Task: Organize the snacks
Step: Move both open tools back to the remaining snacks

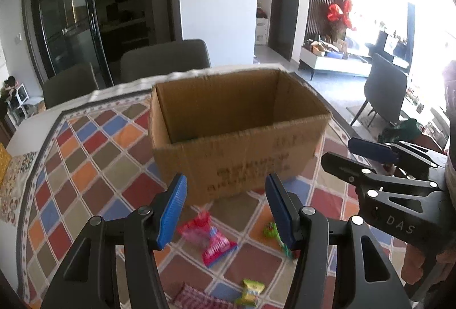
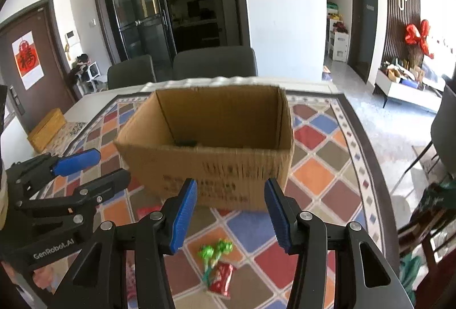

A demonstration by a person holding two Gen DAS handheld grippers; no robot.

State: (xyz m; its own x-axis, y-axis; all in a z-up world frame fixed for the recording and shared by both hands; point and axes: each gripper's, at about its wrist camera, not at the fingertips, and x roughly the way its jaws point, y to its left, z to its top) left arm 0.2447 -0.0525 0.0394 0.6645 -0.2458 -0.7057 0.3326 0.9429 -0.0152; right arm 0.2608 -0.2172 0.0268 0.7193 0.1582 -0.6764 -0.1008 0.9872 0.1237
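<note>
An open cardboard box [image 1: 236, 155] [image 2: 199, 163] stands on the checked tablecloth just beyond both grippers, with a small dark item [image 2: 186, 142] on its floor. My left gripper [image 1: 225, 195] is open and holds nothing; below it lie a pink-red packet [image 1: 211, 240], a green sweet [image 1: 273, 232], a yellow-green packet [image 1: 252, 292] and a striped pink packet [image 1: 196, 300]. My right gripper [image 2: 230, 203] is open and holds nothing, above green sweets [image 2: 216, 249] and a red packet [image 2: 222, 279]. Each view shows the other gripper alongside, the right gripper [image 1: 353, 156] and the left gripper [image 2: 105, 166], both open.
Two grey chairs [image 2: 213, 61] stand behind the table's far edge. A yellow box [image 2: 47, 129] lies at the table's left end. The tablecloth [image 2: 322, 166] runs to the table's right edge, with floor and another chair [image 1: 384, 92] beyond.
</note>
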